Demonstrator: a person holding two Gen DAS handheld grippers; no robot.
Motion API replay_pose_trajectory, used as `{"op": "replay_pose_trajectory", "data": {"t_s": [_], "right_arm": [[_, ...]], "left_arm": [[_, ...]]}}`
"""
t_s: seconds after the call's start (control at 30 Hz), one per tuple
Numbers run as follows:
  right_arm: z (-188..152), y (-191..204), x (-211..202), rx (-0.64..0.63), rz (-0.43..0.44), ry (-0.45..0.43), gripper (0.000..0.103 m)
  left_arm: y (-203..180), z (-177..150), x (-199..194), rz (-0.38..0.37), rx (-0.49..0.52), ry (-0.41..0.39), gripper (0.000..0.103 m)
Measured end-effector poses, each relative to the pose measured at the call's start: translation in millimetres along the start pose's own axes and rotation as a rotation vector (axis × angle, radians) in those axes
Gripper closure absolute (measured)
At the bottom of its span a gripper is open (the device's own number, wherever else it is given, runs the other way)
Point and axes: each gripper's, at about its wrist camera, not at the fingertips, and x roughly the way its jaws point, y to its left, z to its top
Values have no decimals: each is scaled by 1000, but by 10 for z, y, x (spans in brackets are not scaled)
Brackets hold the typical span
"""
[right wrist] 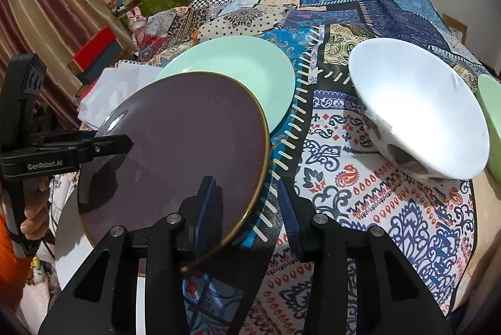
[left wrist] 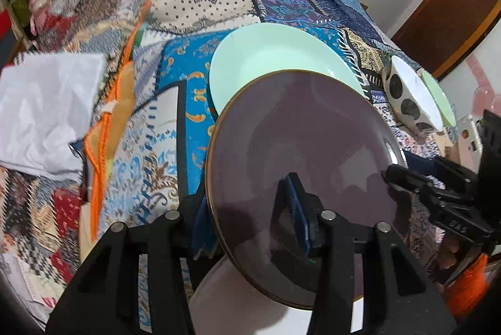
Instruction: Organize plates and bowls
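In the left wrist view, a round matte purple plate with a thin brown rim (left wrist: 297,141) is seen tilted near the front of a table covered with a patchwork-patterned cloth (left wrist: 200,3). Its far edge overlaps a pale mint-green plate (left wrist: 272,53), and its near edge lies over a plain white plate (left wrist: 235,297). The purple plate's left rim is straddled by the left gripper (left wrist: 247,188). One blue pad is set on the upper face and the other is partly hidden behind the rim, so it cannot be told whether the plate is actually pinched. The opposite rim is straddled by the right gripper (right wrist: 246,181). Its left pad is laid on the plate's face, while a strip of cloth is seen between the rim and the right pad, so these jaws are apart and not clamped. To the right of the plates, a white bowl with dark spots on its outside (right wrist: 416,109) is tipped on its side, and a light green bowl (right wrist: 491,115) is placed just beside it. A crumpled white sheet (left wrist: 47,106) is seen at the table's left edge. The left gripper's handle is grasped by a hand (right wrist: 31,219).
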Motion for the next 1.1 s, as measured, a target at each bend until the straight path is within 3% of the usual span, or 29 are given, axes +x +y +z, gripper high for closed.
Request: {"op": "replay_pose_trajectory", "data": {"t_s": [0.1, 0.63, 1.1], "right_arm": [[-2, 48, 52, -13, 30, 15, 68], [-7, 17, -2, 7, 20, 5, 73], [-70, 1, -422, 17, 1, -66, 73]], "left_arm": [[19, -9, 11, -21, -14, 6, 57], [-160, -129, -116, 39, 1, -27, 58], [-503, -238, -479, 25, 29, -91, 58]]}}
